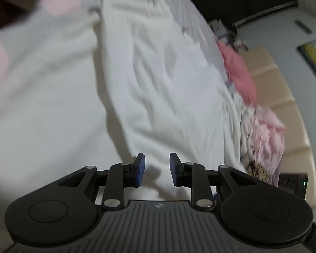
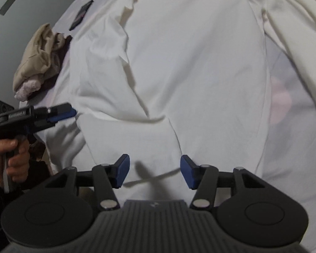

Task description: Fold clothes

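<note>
- We found a white garment (image 2: 179, 73) spread over the bed (image 1: 38, 88), one sleeve (image 2: 107, 63) lying turned in across the body.
- Our left gripper (image 1: 157, 169) hovered with jaws apart at the cloth's edge, gripping nothing; our right gripper (image 2: 154, 171) hung wide open over the hem, also empty.
- We judged the fold partway at most: the body still lay full length.
- Crumpled clothes (image 1: 261, 126) waited in a heap beside it, unfolded.

White garment (image 2: 189, 67): soft matt cloth, creased. Right claw (image 2: 154, 171): matt black plastic arms, blue rubbery pads (image 2: 187, 171), shiny metal pivot pins (image 2: 200, 203). Crumpled beige cloth (image 2: 39, 57): matt, wrinkled.
</note>
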### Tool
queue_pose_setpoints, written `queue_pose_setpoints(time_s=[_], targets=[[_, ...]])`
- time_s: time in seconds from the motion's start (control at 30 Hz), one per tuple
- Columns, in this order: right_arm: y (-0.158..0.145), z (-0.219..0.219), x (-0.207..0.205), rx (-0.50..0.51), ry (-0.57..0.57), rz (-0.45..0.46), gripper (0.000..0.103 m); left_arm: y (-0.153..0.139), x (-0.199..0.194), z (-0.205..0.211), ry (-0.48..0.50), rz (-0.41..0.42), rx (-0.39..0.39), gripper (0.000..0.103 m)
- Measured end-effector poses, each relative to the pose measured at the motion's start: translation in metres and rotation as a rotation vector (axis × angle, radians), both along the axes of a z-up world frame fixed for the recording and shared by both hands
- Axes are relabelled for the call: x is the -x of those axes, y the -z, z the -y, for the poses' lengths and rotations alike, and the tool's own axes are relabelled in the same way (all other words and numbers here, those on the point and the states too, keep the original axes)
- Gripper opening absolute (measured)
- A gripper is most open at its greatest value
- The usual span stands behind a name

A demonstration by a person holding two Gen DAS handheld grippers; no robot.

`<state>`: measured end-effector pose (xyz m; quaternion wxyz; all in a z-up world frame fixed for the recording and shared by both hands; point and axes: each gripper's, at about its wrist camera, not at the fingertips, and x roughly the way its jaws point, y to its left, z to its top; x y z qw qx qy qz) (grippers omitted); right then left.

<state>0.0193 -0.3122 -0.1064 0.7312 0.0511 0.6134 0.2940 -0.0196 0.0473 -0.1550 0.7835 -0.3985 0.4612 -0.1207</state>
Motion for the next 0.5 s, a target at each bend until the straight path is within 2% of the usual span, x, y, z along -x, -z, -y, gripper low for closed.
queue_pose_setpoints(time_s=[0.07,0.13,0.33,0.47,0.5], targets=[[0.007,-0.001,0.004,0.016,0.011,0.003,0.052,0.003,-0.004,0.009,0.003,-0.014,-0.054,0.023],[0.009,-0.001,0.006,0.017,0.026,0.004,0.041,0.004,-0.006,0.012,-0.011,-0.017,-0.073,0.023],[0.012,0.009,0.004,-0.040,0.080,-0.097,0.042,-0.015,0.009,-0.003,-0.120,0.041,-0.109,0.023],[0.020,0.013,0.007,-0.100,0.104,-0.199,0.043,-0.013,0.011,-0.003,-0.106,0.023,-0.115,0.023],[0.021,0.013,0.009,-0.110,0.117,-0.199,0.043,-0.010,0.011,-0.002,-0.100,0.014,-0.108,0.023]])
